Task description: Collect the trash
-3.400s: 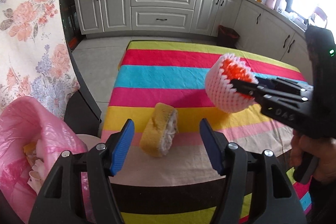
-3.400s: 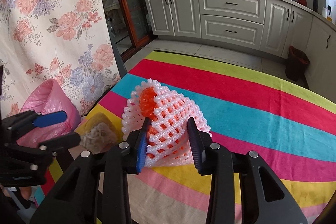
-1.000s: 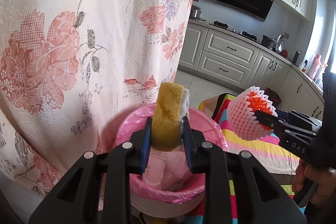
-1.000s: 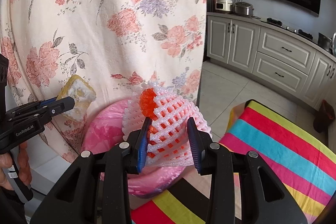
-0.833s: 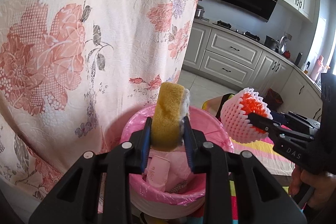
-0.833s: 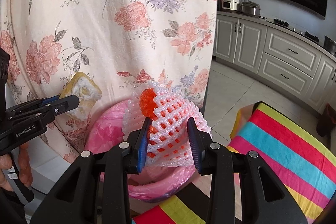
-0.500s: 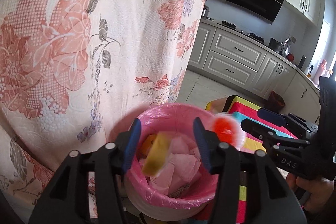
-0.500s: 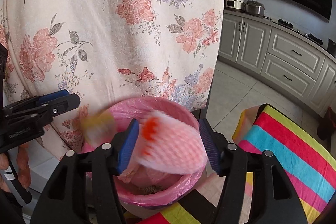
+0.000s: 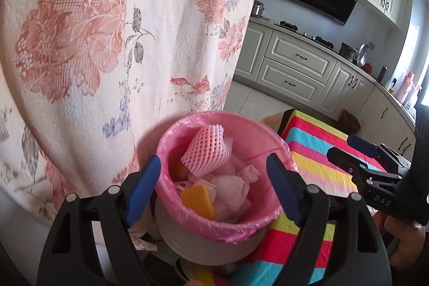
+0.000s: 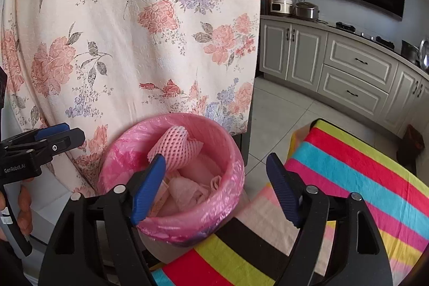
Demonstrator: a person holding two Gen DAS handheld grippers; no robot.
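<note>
A white bin with a pink liner [image 9: 187, 208] stands beside the striped table. In it lie a pink foam fruit net [image 9: 206, 149], a yellow sponge [image 9: 198, 197] and crumpled tissues. My left gripper [image 9: 214, 186] is open and empty just above the bin's rim. My right gripper [image 10: 217, 189] is open and empty over the same bin [image 10: 214, 200], where the foam net [image 10: 174, 146] leans against the far wall. The right gripper also shows at the right of the left wrist view [image 9: 359, 152], and the left gripper at the left of the right wrist view [image 10: 53, 136].
A floral curtain [image 9: 107, 44] hangs right behind the bin. The table with the striped cloth [image 10: 348, 178] lies to the right. Grey kitchen cabinets [image 10: 348, 66] and tiled floor are beyond.
Both grippers opened over the bin. The yellow sponge dropped from the left one and the foam net from the right one; both now lie in the bin.
</note>
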